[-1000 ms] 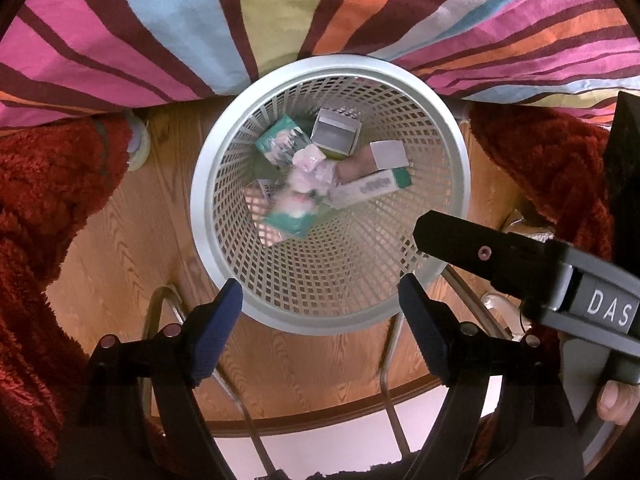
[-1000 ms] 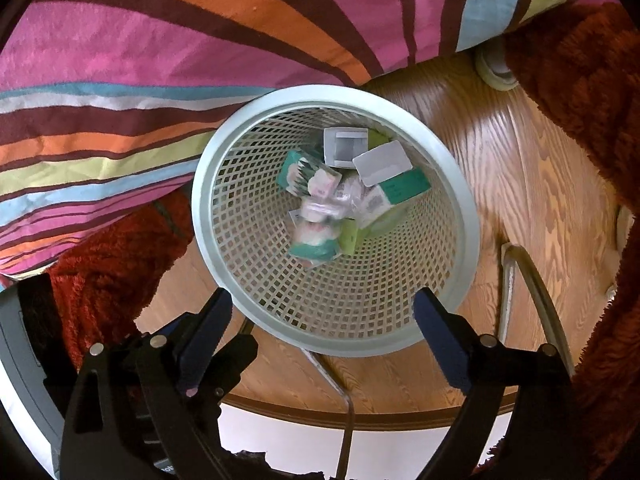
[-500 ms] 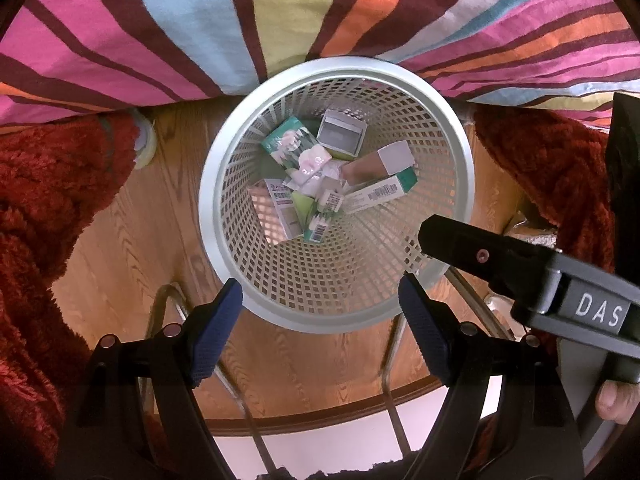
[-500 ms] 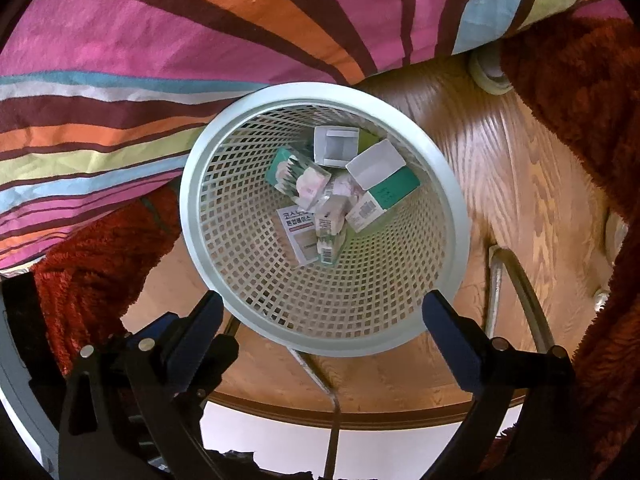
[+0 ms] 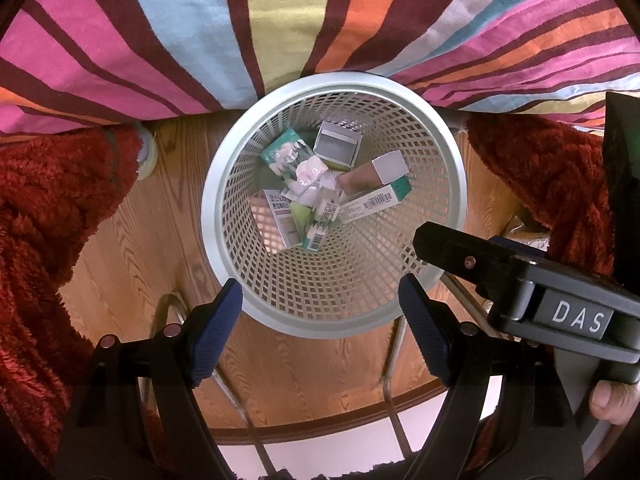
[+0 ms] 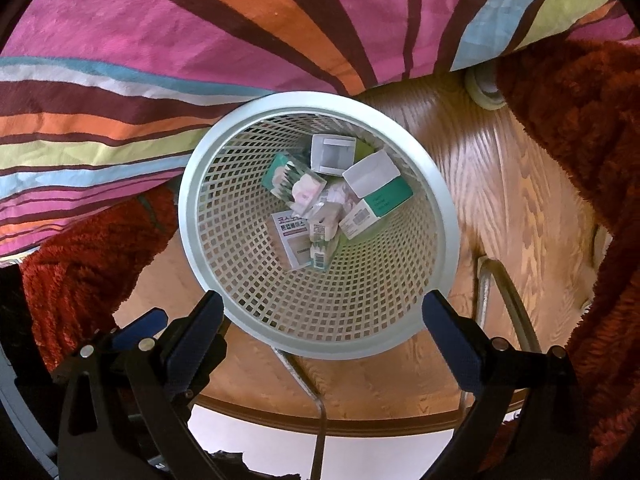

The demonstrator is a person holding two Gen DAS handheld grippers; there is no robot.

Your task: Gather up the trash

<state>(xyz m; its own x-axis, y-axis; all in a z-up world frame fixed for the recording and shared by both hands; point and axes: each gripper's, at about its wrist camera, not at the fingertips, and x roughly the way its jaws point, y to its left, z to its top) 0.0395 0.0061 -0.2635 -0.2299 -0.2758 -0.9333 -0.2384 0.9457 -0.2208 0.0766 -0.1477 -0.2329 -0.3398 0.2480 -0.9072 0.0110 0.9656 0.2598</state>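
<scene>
Both tongs hang above the white basket [image 5: 448, 184] and look straight down into it. The left tongs [image 5: 320, 322] are wide open and hold nothing. The right tongs [image 6: 322, 328] are wide open too, and they are empty as well. The trash [image 5: 320, 192] lies in a small heap at the bottom of the basket, right in front of both tongs. It is little boxes and crumpled wrappers. A green and white box [image 6: 374, 204] lies slanted, with its long side pointing up and to the right. The basket stands on the wood floor [image 5: 152, 216], just beside a striped blanket [image 5: 168, 32]. Neither side looks nearer. I think more trash must be found elsewhere, because none shows outside the basket here.
</scene>
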